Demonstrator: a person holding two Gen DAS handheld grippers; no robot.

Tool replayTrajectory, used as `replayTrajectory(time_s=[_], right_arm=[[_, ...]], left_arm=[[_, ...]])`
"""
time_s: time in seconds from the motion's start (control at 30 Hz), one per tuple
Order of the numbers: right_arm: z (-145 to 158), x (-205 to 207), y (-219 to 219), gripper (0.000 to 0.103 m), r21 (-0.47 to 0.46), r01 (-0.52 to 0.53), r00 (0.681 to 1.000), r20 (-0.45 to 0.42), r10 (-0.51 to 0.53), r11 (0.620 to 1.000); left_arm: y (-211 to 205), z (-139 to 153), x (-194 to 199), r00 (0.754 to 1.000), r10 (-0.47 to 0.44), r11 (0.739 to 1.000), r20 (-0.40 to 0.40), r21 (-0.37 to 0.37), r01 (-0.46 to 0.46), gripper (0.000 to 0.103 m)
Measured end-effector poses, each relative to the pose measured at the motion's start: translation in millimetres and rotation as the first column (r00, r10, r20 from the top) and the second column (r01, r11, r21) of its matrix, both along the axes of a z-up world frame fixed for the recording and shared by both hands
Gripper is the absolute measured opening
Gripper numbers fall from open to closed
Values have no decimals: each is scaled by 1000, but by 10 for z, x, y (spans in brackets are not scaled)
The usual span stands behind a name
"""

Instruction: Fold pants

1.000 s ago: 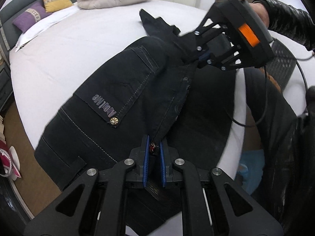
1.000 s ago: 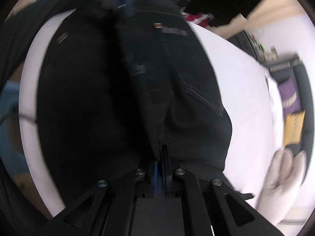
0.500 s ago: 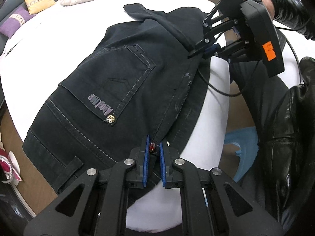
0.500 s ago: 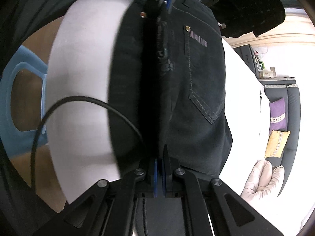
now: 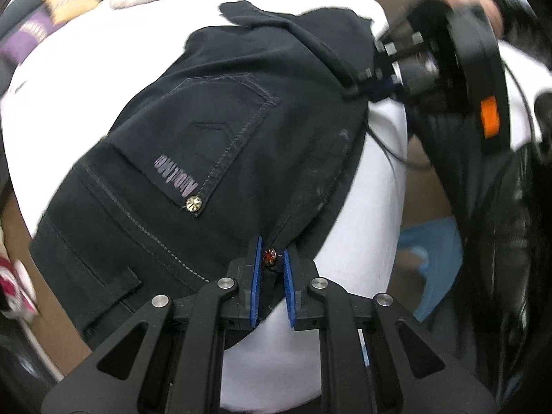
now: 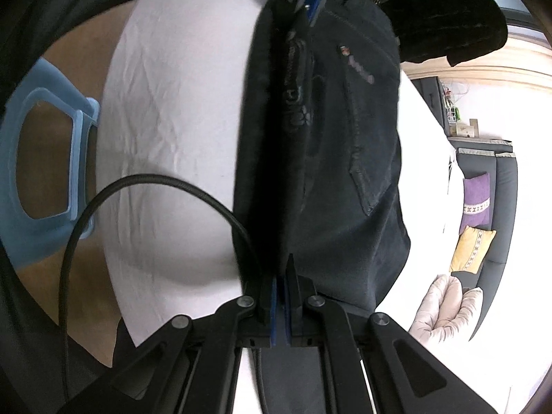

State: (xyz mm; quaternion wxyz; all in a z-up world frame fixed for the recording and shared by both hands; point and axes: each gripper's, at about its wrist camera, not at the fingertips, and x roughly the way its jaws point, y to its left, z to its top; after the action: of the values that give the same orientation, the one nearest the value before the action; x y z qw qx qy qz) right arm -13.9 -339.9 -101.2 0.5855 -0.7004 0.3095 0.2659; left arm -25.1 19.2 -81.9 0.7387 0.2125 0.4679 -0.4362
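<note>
Holding the pants (image 5: 220,145) with both claws, I keep them stretched flat on the white bed (image 5: 365,214). My left gripper (image 5: 270,269) has its 2 blue pads almost together on the waistband edge, just where a small red rivet (image 5: 269,256) sits. My right gripper (image 6: 281,298) is pressed narrow on the dark cloth further along the same folded edge; in the left view it (image 5: 374,84) bites the fabric near the far side of the bed.

I think I hold these 2 points so the fold line stays tight between them and the halves lie one on the other. The back pocket (image 5: 220,138) with its label faces up, so the pants seem already folded once lengthwise.

The long axis runs from my left claw to my right claw, near the bed edge, with the waist end toward my left gripper. A black cable (image 6: 114,214) hangs loose beside the cloth and could catch.
</note>
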Motion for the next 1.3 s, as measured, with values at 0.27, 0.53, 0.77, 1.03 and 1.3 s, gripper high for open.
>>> replayTrajectory(time_s=[0.27,0.53,0.77,1.03,1.3], right_arm=[[-116,-95,58,7,9,53,998,42,-54,999],[-180,-113,114,7,13,95,992,88,-95,995],[-211,-170,93,7,30,110,985,133,-113,994],[-207,-242,39,7,83,126,972,187,-139,989],[1129,336,-850,76,647,527,840,-302,-450,551]], left_arm=[[269,253,-56,991,122,993,-63,1,-122,21],[-37,602,159,957,285,933,-63,-210,-292,21],[-789,-38,431,913,369,916,-174,-96,-389,21],[-687,-109,415,891,394,897,-226,-118,-426,21],[-765,-169,404,874,431,878,-226,-119,-464,21]])
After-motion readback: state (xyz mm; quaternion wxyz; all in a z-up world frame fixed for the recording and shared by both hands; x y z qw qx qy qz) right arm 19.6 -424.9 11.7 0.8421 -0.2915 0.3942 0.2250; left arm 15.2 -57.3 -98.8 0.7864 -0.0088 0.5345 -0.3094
